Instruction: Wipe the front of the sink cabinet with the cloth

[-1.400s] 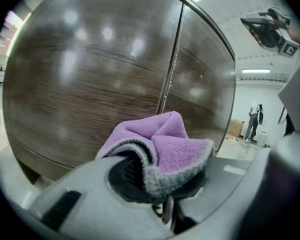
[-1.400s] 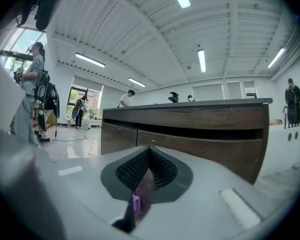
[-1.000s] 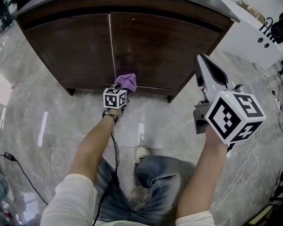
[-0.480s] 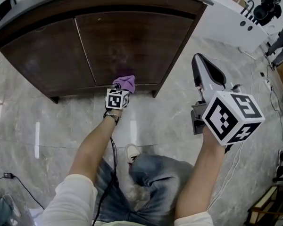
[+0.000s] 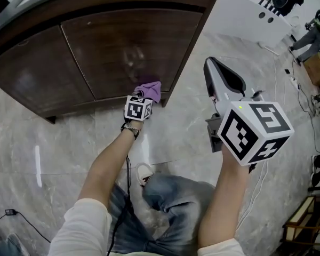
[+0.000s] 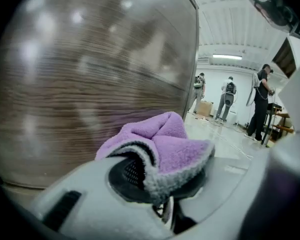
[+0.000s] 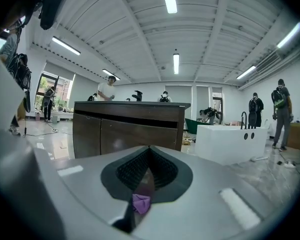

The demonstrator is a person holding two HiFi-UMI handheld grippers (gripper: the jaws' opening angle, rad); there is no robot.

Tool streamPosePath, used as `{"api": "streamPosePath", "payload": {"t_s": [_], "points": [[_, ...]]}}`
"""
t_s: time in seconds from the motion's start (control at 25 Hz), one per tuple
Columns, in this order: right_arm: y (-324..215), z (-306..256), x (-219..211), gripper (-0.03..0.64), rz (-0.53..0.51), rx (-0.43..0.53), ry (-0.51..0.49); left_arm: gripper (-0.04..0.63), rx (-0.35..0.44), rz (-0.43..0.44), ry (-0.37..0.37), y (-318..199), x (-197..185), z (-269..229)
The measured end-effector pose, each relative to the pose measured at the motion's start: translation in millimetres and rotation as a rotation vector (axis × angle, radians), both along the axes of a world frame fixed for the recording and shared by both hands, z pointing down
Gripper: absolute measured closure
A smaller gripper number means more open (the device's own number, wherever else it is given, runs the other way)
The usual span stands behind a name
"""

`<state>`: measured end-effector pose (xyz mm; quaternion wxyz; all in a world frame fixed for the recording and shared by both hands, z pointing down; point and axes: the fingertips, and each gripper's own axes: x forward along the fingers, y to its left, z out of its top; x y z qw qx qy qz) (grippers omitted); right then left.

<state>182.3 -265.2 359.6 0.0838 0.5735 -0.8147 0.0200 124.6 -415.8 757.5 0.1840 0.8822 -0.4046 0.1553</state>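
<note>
The dark wooden sink cabinet [image 5: 122, 41] has two doors and fills the top of the head view. A purple cloth [image 5: 150, 90] is pressed against the bottom of the right door, near its lower right corner. My left gripper [image 5: 144, 97] is shut on that cloth. In the left gripper view the cloth [image 6: 166, 143] bulges over the jaws of the left gripper [image 6: 157, 178], right against the wood grain [image 6: 85, 79]. My right gripper [image 5: 210, 68] is held up in the air to the right, away from the cabinet, shut and empty. Its own view looks over the right gripper [image 7: 149, 153] at the cabinet [image 7: 127, 129] from a distance.
Glossy marble floor [image 5: 53, 153] lies in front of the cabinet. A white unit [image 5: 250, 12] stands right of the cabinet, also seen as a white unit [image 7: 230, 141]. Cables [image 5: 280, 79] run along the floor at right. My knee [image 5: 176, 193] and shoe [image 5: 143, 173] are below. Several people [image 6: 230, 96] stand in the background.
The left gripper has slid the cloth to the right along the bottom of the right door, from near the door seam toward the cabinet's right corner. The right gripper has stayed raised and shut.
</note>
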Motion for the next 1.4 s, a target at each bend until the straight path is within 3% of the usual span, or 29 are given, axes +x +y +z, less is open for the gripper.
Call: {"api": "streamPosePath", "payload": {"t_s": [0.4, 0.68, 0.8, 1.0, 1.16, 1.4], "points": [[-2.6, -0.5, 7.8, 0.609, 0.028, 0.005, 0.009, 0.548, 0.001, 0.143, 0.003, 0.8, 77.6, -7.1], [-2.4, -2.5, 13.4, 0.609, 0.036, 0.013, -0.01, 0.548, 0.078, 0.279, 0.036, 23.3, 132.7, -30.7], [-2.6, -5.6, 9.6, 0.609, 0.026, 0.019, -0.018, 0.548, 0.147, 0.347, 0.044, 43.5, 141.5, -49.2], [7.0, -9.3, -2.5, 0.609, 0.013, 0.025, -0.019, 0.548, 0.233, 0.381, 0.064, 65.3, 124.3, -86.1], [7.3, -14.8, -31.0, 0.609, -0.055, 0.041, -0.03, 0.548, 0.294, 0.306, 0.062, 64.2, 75.8, -122.0], [4.4, -10.5, -67.0, 0.609, -0.13, 0.028, 0.039, 0.548, 0.353, 0.197, 0.027, 75.6, -5.3, -168.3]]}}
